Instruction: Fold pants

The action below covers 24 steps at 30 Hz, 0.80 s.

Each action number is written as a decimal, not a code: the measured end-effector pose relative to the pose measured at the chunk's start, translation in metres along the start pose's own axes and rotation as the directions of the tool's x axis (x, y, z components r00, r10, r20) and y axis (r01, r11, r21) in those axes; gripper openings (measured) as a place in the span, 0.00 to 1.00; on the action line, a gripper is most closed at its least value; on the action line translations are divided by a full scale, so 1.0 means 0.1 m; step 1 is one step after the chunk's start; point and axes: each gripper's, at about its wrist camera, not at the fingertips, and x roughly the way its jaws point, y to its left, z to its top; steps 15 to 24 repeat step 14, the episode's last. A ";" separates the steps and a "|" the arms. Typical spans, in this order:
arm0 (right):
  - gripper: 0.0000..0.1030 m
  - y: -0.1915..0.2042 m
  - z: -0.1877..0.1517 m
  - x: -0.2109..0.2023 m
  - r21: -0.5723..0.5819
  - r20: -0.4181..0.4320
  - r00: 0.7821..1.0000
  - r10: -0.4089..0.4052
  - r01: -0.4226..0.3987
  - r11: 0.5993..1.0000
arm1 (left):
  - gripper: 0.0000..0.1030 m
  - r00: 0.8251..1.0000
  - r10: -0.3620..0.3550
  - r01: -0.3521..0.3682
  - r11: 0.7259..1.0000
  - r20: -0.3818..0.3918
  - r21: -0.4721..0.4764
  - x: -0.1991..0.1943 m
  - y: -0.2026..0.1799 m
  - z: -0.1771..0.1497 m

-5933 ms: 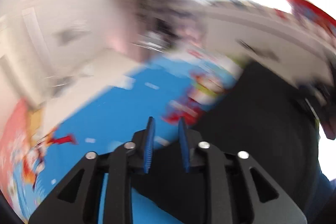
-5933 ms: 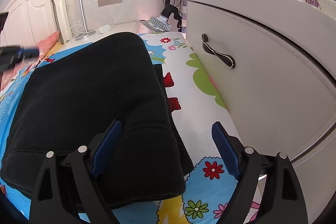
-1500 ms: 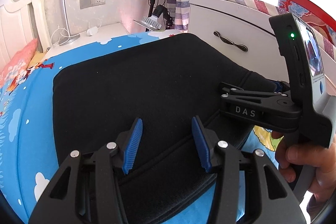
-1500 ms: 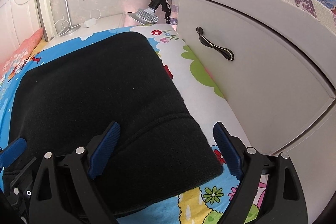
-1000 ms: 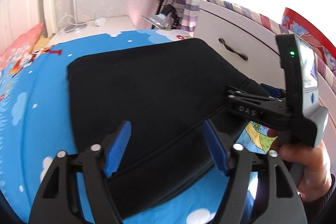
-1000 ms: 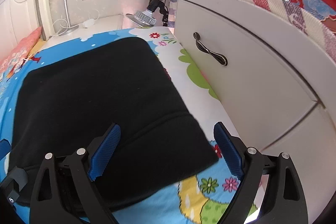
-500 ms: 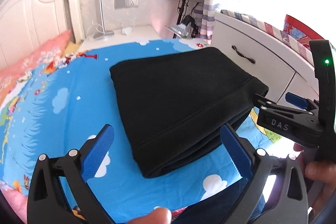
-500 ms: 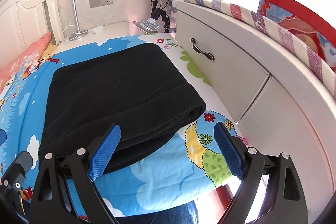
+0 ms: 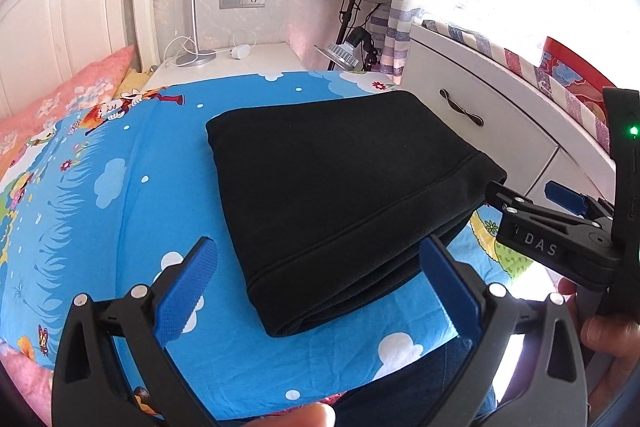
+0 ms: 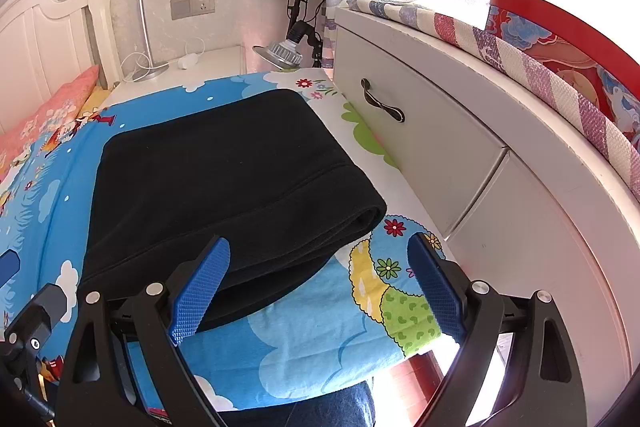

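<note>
The black pants [image 9: 340,187] lie folded into a thick rectangle on the blue cartoon bedsheet [image 9: 100,207], near the bed's right edge; they also show in the right wrist view [image 10: 224,179]. My left gripper [image 9: 320,279] is open and empty, held above the near edge of the pants. My right gripper [image 10: 320,275] is open and empty, over the near right corner of the pants and the sheet. The right gripper's body [image 9: 560,235] shows at the right of the left wrist view.
A white drawer cabinet [image 10: 440,147] stands close along the bed's right side. A white nightstand [image 9: 224,59] with a lamp and cables is at the back, beside the white headboard [image 9: 60,27]. A pink pillow [image 9: 60,95] lies at the far left.
Both grippers have pulled back and up from the pants. The left gripper, nearly closed earlier, has opened wide. The folded pants stay put.
</note>
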 end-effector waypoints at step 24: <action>0.86 -0.07 0.00 0.01 0.031 0.015 1.000 0.013 -0.014 0.999 | 0.98 0.994 -0.114 0.114 0.994 -0.003 0.002 0.11 -0.06 0.01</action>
